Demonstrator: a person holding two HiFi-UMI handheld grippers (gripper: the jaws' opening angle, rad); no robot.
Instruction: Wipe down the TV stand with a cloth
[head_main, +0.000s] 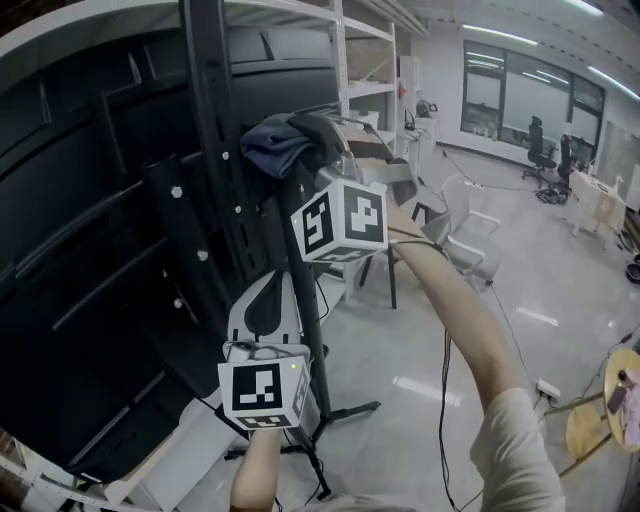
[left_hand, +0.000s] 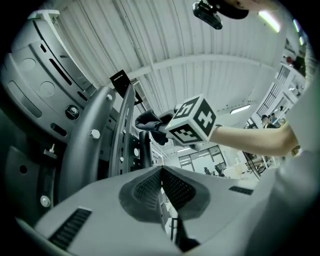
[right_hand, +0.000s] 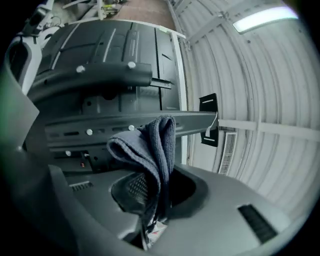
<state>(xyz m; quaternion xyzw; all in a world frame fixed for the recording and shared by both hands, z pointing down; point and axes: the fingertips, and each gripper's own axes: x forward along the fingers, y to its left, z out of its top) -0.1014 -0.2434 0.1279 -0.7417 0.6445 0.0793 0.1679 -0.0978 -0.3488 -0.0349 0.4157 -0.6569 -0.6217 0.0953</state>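
While the R gripper (right_hand: 152, 197) clenches a folded grey cloth (right_hand: 150, 145) so it juts past the jaw tips toward the black TV stand (right_hand: 115, 122), prob. for wiping, the L gripper (left_hand: 161, 187) waits w/ jaws pressed together, empty.

My left gripper (left_hand: 161, 172) and right gripper (right_hand: 152, 192) are grey plastic with dark dimpled pads (left_hand: 145, 187). Each carries a white cube (head_main: 341, 222) of black square markers. A black cable (head_main: 446, 380) trails by my pale short sleeve (head_main: 515, 435).
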